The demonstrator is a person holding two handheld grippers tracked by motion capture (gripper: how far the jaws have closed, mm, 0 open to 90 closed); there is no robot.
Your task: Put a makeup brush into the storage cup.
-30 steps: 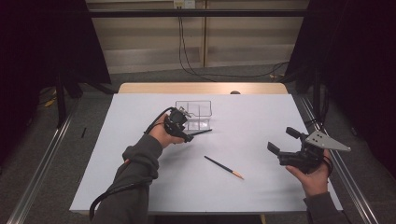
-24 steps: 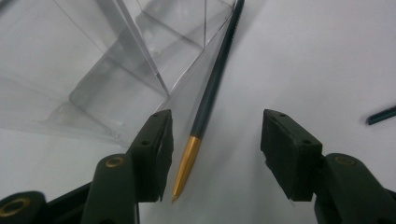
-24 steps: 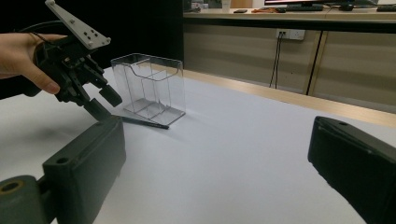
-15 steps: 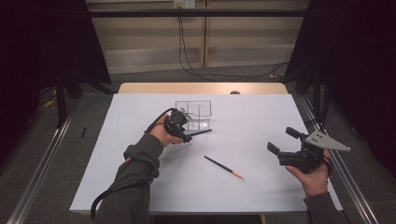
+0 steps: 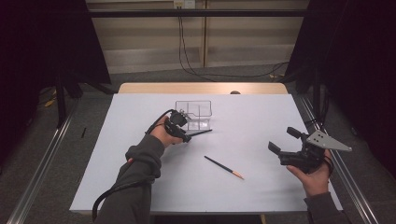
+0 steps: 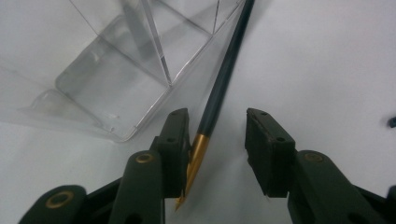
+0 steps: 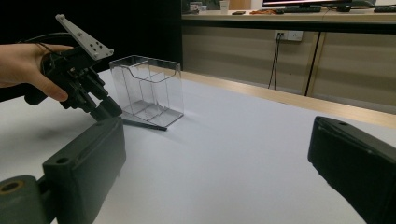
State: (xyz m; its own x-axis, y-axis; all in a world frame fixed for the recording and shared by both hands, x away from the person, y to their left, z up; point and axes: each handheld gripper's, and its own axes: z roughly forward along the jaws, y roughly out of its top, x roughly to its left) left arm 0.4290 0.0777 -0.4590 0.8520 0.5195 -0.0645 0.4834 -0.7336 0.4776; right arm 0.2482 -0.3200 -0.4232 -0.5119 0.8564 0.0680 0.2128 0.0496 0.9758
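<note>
The clear plastic divided box [image 5: 194,114] stands just beyond the left gripper [image 6: 217,154], walling off the way forward there; a dark pencil with a gold tip [image 6: 219,93] lies along its base and between the fingers [image 6: 175,140]. A second dark pencil with an orange tip [image 5: 223,167] lies mid-table. The white table [image 5: 261,116] is bare between it and the right gripper [image 5: 284,140], and along the near edge.

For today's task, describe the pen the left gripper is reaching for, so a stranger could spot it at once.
On the white table, find the clear divided box. The dark pen lies along its base, gold tip between the left gripper jaws. Another pen lies alone mid-table.
</note>
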